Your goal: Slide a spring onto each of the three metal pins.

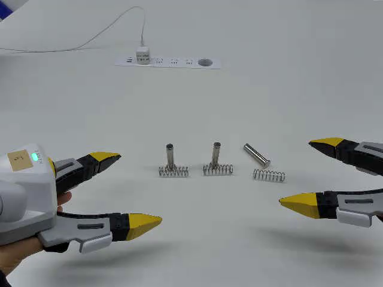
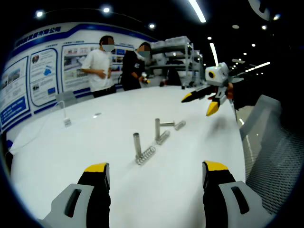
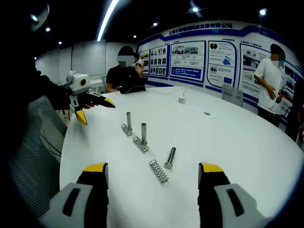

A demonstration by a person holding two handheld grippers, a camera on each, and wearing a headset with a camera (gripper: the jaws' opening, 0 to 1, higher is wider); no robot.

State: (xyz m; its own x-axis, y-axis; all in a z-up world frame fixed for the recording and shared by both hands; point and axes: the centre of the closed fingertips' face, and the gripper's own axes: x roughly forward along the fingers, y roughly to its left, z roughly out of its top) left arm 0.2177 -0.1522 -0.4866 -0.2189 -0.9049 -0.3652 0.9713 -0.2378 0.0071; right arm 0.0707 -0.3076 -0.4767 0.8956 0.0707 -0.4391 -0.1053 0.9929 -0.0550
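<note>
Both grippers hover empty above the white counter (image 1: 269,89), one either side of the parts. Left gripper (image 1: 140,188) sits at lower left, jaws spread wide, nothing between them. Right gripper (image 1: 294,172) comes in from the right edge, jaws equally wide apart, also holding nothing. The parts sit in a row between them, well clear of both sets of tips. Left pin (image 1: 170,154) stands upright, with the left spring (image 1: 173,171) lying on its side at the pin's foot on the near side. Middle pin (image 1: 216,153) is also upright, and the middle spring (image 1: 218,170) lies the same way at its base. Right pin (image 1: 257,155) lies flat on the counter at an angle, with the right spring (image 1: 268,175) lying just beside its near end; can't tell if they touch. No spring is on a pin yet. At the far side of the counter there's a power strip (image 1: 167,61) with a white charger (image 1: 142,55) plugged in and a cable (image 1: 108,28) running off to the left.
</note>
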